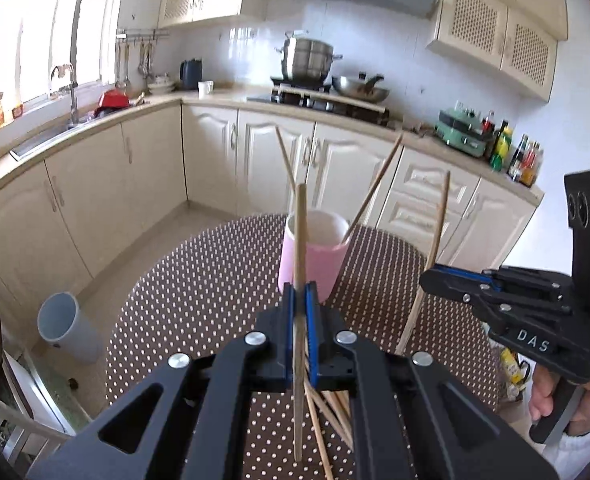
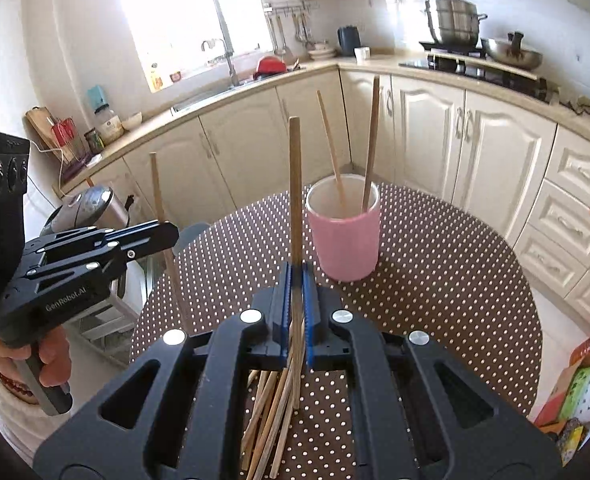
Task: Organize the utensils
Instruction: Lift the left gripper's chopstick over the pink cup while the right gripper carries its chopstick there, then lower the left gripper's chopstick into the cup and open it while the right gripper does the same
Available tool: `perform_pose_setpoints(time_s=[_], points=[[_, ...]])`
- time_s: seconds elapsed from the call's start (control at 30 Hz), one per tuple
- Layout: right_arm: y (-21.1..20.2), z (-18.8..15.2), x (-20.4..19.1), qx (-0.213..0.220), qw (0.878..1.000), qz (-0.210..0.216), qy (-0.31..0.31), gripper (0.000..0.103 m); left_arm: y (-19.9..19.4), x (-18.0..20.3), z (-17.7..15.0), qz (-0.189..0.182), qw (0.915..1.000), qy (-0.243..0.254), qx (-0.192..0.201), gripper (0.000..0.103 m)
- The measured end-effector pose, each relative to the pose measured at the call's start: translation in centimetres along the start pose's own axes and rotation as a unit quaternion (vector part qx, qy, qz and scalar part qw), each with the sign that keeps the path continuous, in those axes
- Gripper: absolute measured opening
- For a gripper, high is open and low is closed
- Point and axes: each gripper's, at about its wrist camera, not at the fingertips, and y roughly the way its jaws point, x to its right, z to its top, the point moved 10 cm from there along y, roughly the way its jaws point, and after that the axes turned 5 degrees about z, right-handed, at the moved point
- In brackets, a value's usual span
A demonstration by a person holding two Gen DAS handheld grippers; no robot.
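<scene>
Chopsticks dominate this kitchen scene: my left gripper (image 1: 299, 300) is clamped on one upright wooden chopstick (image 1: 299, 240), and my right gripper (image 2: 296, 280) pinches another chopstick (image 2: 295, 184) the same way, both raised above the polka-dot table (image 2: 435, 280). Two more lean inside the pink cup (image 2: 345, 236) ahead of me. A loose pile of chopsticks (image 2: 271, 412) lies on the table beneath my grippers.

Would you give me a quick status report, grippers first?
Left gripper and right gripper each shut on one chopstick. Pink cup holds two chopsticks. Loose pile remains on table. Path clear.
</scene>
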Motion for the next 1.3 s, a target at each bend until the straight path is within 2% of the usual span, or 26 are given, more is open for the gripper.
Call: perform_pose_setpoints(time_s=[0.27,0.57,0.73,0.87,1.0,1.1,1.2,1.3], points=[[-1.6,3.6,0.5,0.048,0.999,-0.004,-0.006,0.006,-0.9,0.7,4.6,-0.01,0.999,-0.005,0.042,0.006],[-2.7,9.8,-0.2,0.116,0.993,-0.022,-0.029,0.006,0.6,2.0,12.2,-0.015,0.9956,-0.025,0.089,0.006],[-2.9,13.1,-0.2,0.155,0.986,-0.039,-0.036,0.006,0.9,2.0,16.3,-0.003,0.9902,-0.048,0.131,0.006],[-2.5,15.0,-0.1,0.186,0.98,-0.054,-0.041,0.006,1.3,1.7,18.3,-0.001,0.9845,-0.068,0.162,0.006],[-1.3,15.3,0.1,0.192,0.977,-0.071,-0.052,0.006,2.1,1.4,19.1,-0.001,0.978,-0.088,0.189,0.006],[0.2,14.7,0.6,0.186,0.978,-0.081,-0.056,0.006,3.3,1.2,18.6,-0.002,0.9762,-0.1,0.192,0.006],[1.3,13.6,1.0,0.174,0.98,-0.085,-0.055,0.006,4.9,1.0,17.4,0.003,0.9782,-0.096,0.184,0.006],[2.1,12.7,1.5,0.163,0.981,-0.084,-0.054,0.006,6.5,1.1,16.0,-0.01,0.9808,-0.089,0.173,0.006]])
